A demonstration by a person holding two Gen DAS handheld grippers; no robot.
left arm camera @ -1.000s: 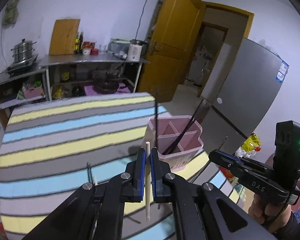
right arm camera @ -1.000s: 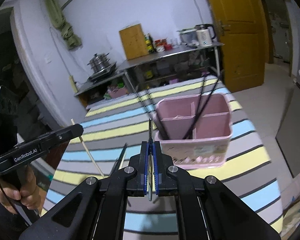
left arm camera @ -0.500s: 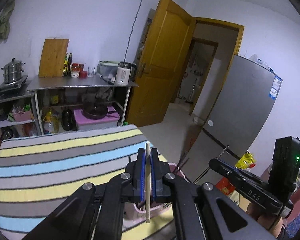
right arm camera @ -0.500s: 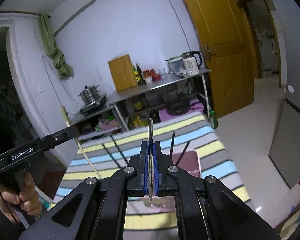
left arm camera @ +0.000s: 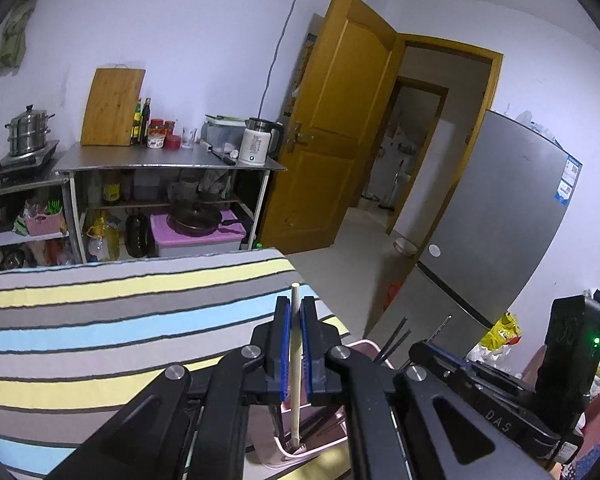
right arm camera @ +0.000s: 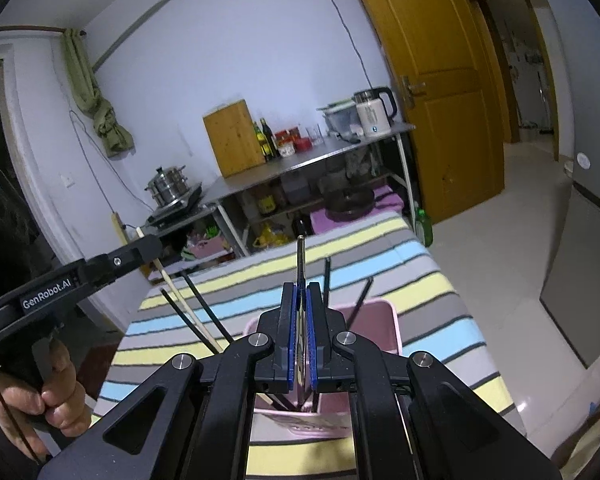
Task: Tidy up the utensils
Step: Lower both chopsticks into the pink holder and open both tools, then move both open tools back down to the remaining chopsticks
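Left wrist view: left gripper (left arm camera: 296, 344) has its blue-padded jaws clamped on a pale wooden chopstick (left arm camera: 295, 364), which stands upright between them; tip pokes above the jaws, lower end reaches down into the pink utensil holder (left arm camera: 300, 454) directly under the jaws. Dark chopsticks (left arm camera: 394, 342) stick up from the holder just right of the jaws. Right gripper body sits at the right edge of this view, green LED lit. Beyond the jaws: striped tablecloth (left arm camera: 120, 320), then a steel shelf unit (left arm camera: 168, 164) with a kettle (left arm camera: 258, 140) and a cutting board (left arm camera: 112, 106) against the wall

Right wrist view: right gripper (right arm camera: 301, 332) jaws pressed together on a thin flat metal utensil (right arm camera: 301, 264), handle rising straight up past the jaw tips; which kind of utensil, cannot tell. Pink holder rim shows below and just behind the jaws, dark sticks leaning out either side. Left of the jaws, a hand (right arm camera: 40, 396) grips the left gripper's handle, the pale chopstick slanting down from its fingers into the holder. Far side: same tablecloth, shelves, yellow door (right arm camera: 432, 80)
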